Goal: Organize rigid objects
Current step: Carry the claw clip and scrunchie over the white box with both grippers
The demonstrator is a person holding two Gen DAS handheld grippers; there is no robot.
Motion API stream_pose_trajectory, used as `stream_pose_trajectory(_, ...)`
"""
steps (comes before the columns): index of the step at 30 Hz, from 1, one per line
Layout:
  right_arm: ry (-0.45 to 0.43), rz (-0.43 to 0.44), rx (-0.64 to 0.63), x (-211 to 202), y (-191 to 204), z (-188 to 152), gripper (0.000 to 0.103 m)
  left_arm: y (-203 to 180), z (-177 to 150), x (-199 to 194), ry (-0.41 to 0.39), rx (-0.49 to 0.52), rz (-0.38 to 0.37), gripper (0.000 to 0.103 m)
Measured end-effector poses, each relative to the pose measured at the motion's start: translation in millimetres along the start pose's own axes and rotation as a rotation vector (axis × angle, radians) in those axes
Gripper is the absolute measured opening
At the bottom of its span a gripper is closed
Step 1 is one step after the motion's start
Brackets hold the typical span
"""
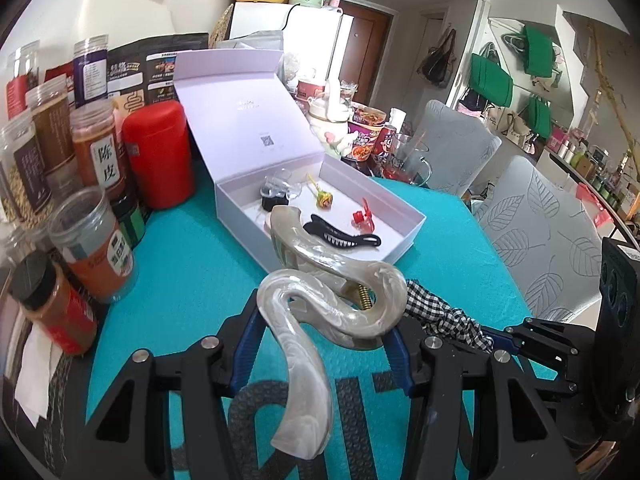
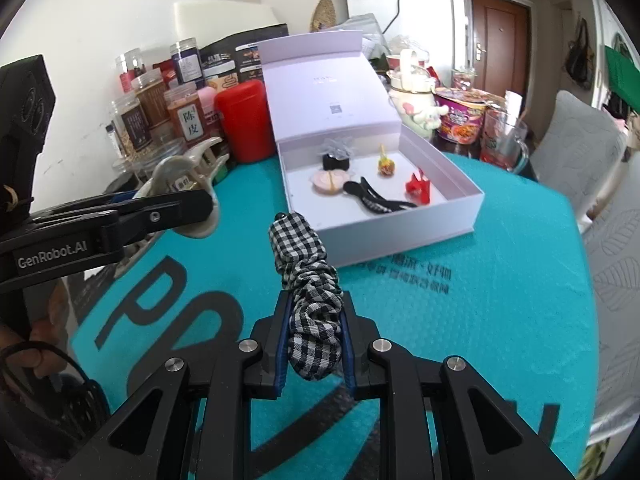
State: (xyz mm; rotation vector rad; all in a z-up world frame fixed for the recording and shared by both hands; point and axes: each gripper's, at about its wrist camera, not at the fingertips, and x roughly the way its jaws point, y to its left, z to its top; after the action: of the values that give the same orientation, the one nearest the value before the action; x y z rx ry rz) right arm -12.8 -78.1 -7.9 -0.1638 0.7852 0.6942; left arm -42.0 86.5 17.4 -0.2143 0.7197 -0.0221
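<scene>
Carry step: left gripper [image 1: 326, 344] pinches pearly cream hair claw [image 1: 320, 300]; right gripper [image 2: 316, 336] clamps checked fabric scrunchie [image 2: 308, 280]. Next: lower both into open white box [image 2: 472, 200].

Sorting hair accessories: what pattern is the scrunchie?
Black-and-white gingham check on the scrunchie, clearest in the right wrist view.

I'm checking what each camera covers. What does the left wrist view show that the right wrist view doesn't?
Only the left wrist view shows the green bags on the wall. Only the right wrist view shows the pink item in the box. Both show the left gripper holding the pearl claw clip, the right gripper holding the checked scrunchie, and the open box.
</scene>
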Motion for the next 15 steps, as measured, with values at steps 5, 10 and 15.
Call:
stream_pose_trajectory(5,-0.007,0.006,-0.021,1,-2,22,0.021,3,24,7,-0.024,0.009,0.004,0.054)
stream_pose_trajectory(10,-0.027,0.019,-0.028,0,-8,46,0.021,2,46,11,-0.047,0.027,0.003,0.054)
stream_pose_trajectory(15,-0.051,0.028,-0.036,3,-15,68,0.021,0,68,16,-0.075,0.044,-0.003,0.054)
